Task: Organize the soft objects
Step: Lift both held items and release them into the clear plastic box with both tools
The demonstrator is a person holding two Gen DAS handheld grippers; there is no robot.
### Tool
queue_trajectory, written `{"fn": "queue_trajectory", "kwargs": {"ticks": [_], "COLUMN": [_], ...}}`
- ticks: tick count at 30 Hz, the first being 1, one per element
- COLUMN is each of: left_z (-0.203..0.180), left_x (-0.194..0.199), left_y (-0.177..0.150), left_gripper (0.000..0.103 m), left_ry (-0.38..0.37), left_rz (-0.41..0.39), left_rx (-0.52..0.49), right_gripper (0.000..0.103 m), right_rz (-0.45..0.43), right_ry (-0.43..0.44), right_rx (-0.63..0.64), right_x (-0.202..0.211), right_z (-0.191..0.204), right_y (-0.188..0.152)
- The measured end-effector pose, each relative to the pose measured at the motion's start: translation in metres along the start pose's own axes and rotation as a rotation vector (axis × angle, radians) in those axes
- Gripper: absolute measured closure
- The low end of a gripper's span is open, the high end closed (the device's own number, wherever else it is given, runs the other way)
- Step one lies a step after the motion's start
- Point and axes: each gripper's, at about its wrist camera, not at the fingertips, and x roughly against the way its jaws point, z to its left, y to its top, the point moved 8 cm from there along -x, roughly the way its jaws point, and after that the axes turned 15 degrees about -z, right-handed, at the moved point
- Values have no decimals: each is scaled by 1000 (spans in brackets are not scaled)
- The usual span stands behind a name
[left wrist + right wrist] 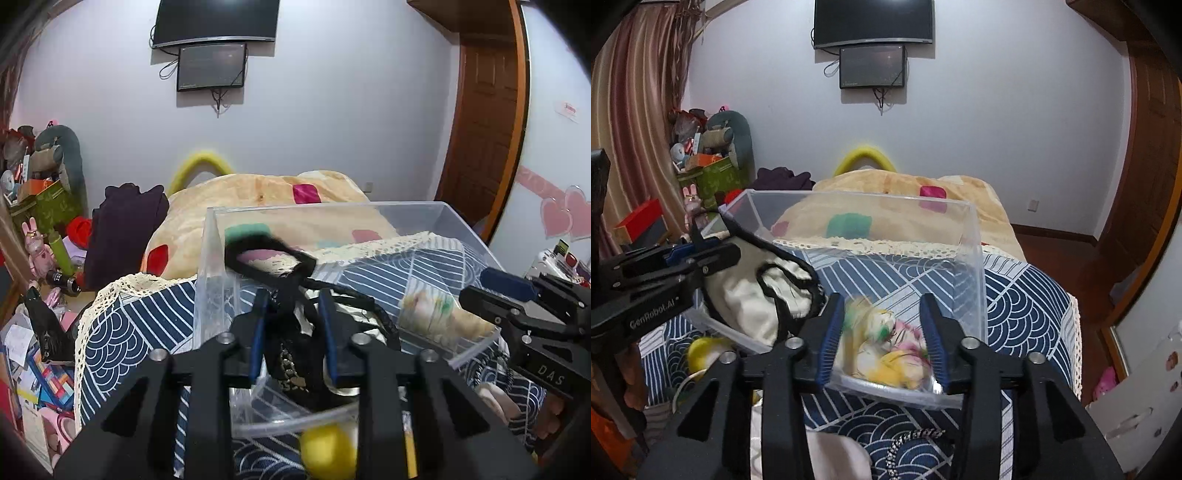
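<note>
Draping over the clear bin's (pixel 975 258) left wall, a limp cream garment with black trim (pixel 757 295) is pinched by the left gripper (pixel 293 302). Being light and floppy, it is best gripped at a bunched fold. The right gripper (pixel 882 325) stands wide apart, empty, at the bin's near edge.

Between the left gripper (pixel 293 314) jaws, the black-trimmed garment (pixel 291 354) covers the inner pad faces; actual contact cannot be determined. Below those jaws, a yellow soft item (pixel 327 450) is cut off by the frame edge and partly hidden by the gripper body. Between the right gripper (pixel 884 325) jaws, the soft toys (pixel 886 350) inside the clear bin (pixel 971 258) are motion-blurred; individual pieces cannot be distinguished.
</note>
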Motion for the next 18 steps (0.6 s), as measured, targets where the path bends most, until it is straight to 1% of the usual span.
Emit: {"fn": "queue_trajectory", "kwargs": {"ticks": [1, 2, 3, 4, 6, 8, 9, 10, 12, 15, 18], "left_z": [-1, -1, -2, -2, -2, -2, -2, -2, -1, 3, 4], "left_x": [4, 7, 11, 16, 26, 35, 41, 45, 56, 69, 74], "left_y": [0, 0, 1, 4, 9, 12, 14, 15, 15, 12, 2], "left_gripper": [62, 51, 41, 38, 31, 27, 23, 19, 4, 2, 2], "left_ry": [-1, -1, -2, -3, -3, -6, -5, -2, 11, 30, 31], "left_rz": [-2, -3, -9, -22, -50, -67, -79, -89, -109, -138, -126], "left_rx": [0, 0, 2, 7, 13, 12, 11, 9, 7, 18, 18], "right_gripper": [58, 56, 52, 47, 42, 40, 37, 32, 27, 25, 24], "right_rz": [-8, -18, -27, -39, -60, -78, -83, -89, -107, -112, -95], "right_ry": [1, 2, 3, 4, 6, 11, 12, 14, 19, 27, 38], "right_rx": [-2, -6, -10, -15, -25, -29, -32, -37, -52, -63, -72], "right_x": [3, 7, 10, 14, 20, 29, 31, 34, 41, 50, 52], "right_z": [-1, -2, -3, -4, -6, -6, -4, -4, -3, 3, 6], "right_y": [2, 3, 5, 7, 10, 14, 16, 17, 17, 11, 0]}}
